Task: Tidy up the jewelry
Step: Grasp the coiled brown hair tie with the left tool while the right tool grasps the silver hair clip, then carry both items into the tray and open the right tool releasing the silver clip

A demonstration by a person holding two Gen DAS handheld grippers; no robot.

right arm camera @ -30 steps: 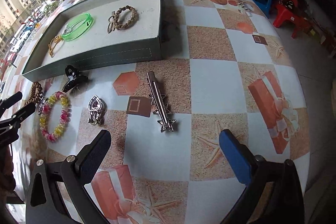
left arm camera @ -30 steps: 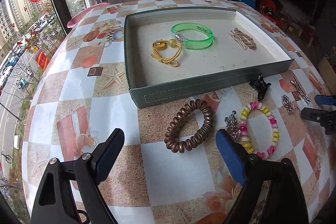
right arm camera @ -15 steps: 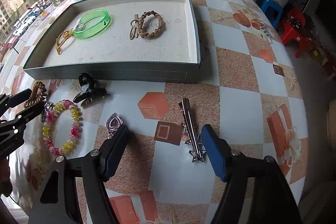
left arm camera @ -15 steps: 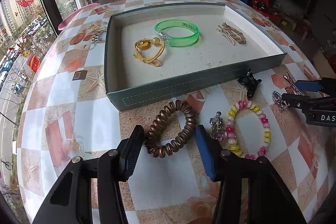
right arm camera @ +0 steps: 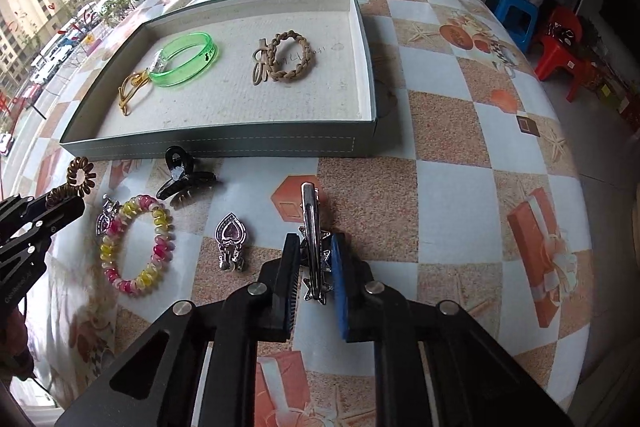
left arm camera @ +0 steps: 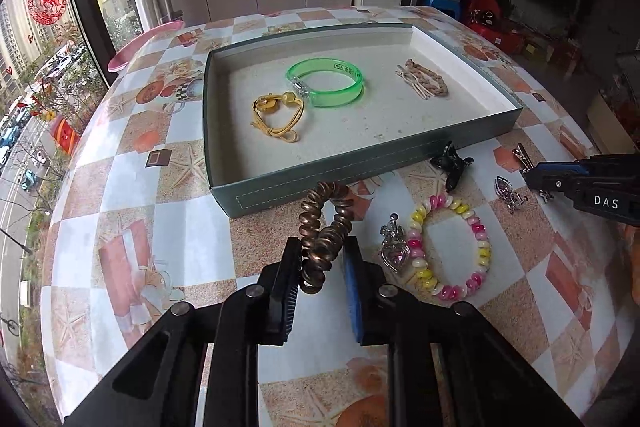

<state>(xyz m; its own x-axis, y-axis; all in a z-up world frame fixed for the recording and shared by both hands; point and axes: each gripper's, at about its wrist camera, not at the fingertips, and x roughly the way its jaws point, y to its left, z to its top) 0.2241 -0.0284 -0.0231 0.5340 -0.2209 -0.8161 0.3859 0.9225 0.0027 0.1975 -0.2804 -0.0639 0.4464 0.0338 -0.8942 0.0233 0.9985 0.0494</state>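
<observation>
Left wrist view: left gripper (left arm camera: 322, 263) jaws have just been closing and now squeeze the bronze coil hair tie (left arm camera: 325, 227) on the table (left arm camera: 120, 187).
Right gripper (right arm camera: 316, 269) jaws, likewise just closing, clamp the silver star hair clip (right arm camera: 314, 243) near the green tray (right arm camera: 224, 143); a beaded bracelet (right arm camera: 138, 243) lies between.

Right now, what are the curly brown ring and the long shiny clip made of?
The curly ring looks like coiled plastic with a glossy bronze finish; it bends where the left fingers squeeze it. The clip looks like polished silvery metal, bright with reflections, though it could be plated.
</observation>
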